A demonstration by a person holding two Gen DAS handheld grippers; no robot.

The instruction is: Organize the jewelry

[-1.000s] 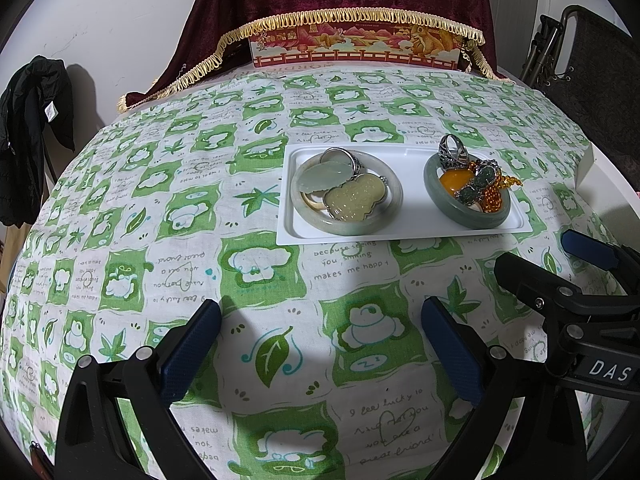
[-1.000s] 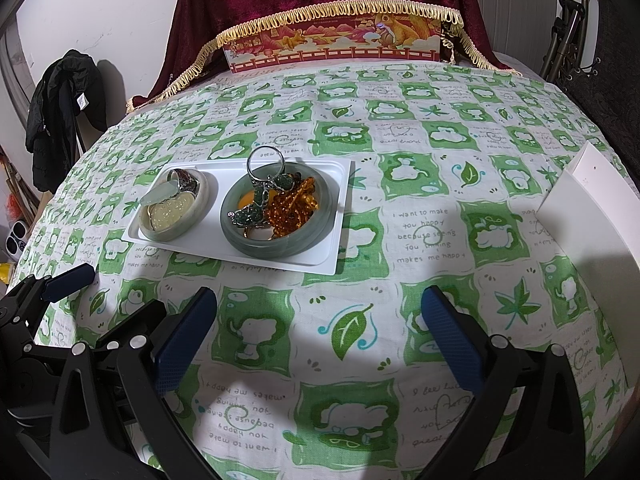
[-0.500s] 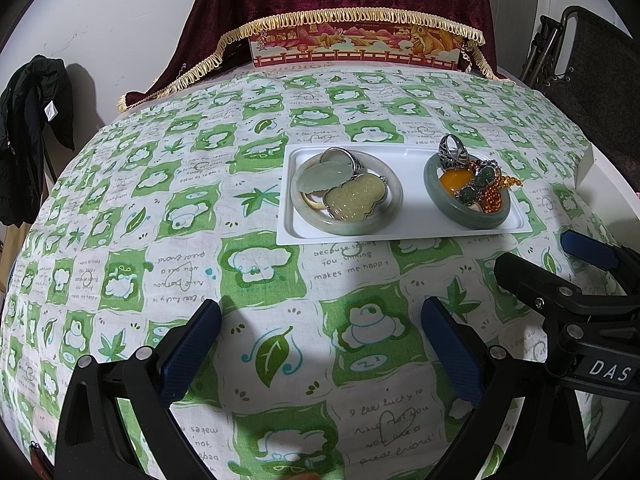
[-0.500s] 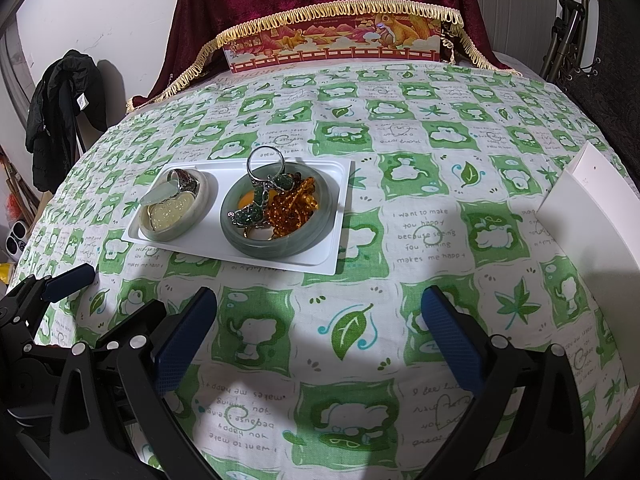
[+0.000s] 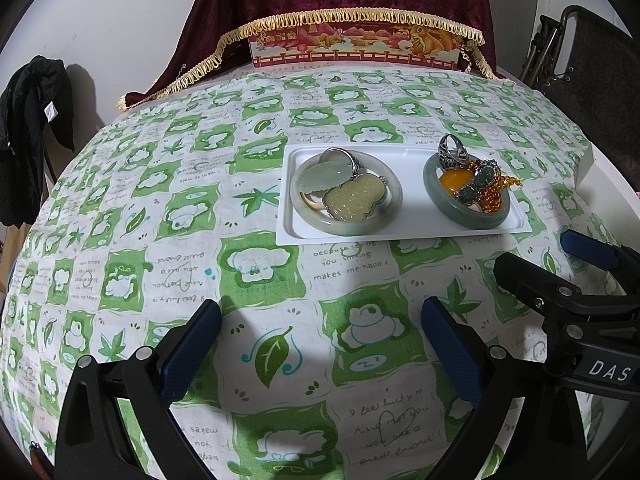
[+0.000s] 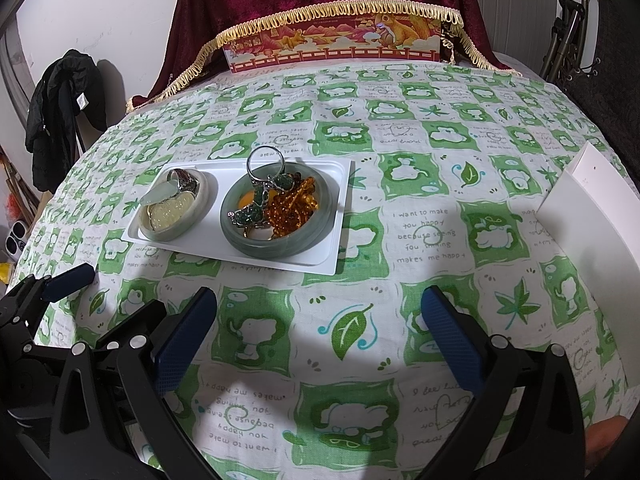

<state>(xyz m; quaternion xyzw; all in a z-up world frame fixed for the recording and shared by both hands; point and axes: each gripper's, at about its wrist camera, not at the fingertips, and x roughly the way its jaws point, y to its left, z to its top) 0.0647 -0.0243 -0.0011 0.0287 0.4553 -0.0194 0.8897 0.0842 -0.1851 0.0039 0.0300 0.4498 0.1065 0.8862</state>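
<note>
You're hovering left gripper [image 5: 320, 344] and right gripper [image 6: 318, 336] near the tray [image 6: 336, 240], both spread wide, gripping nothing.

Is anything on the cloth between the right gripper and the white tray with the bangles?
Nothing visible. Only bare patterned tablecloth lies between the open right gripper and the white tray. The left gripper sits off to the side, not in that path.
</note>
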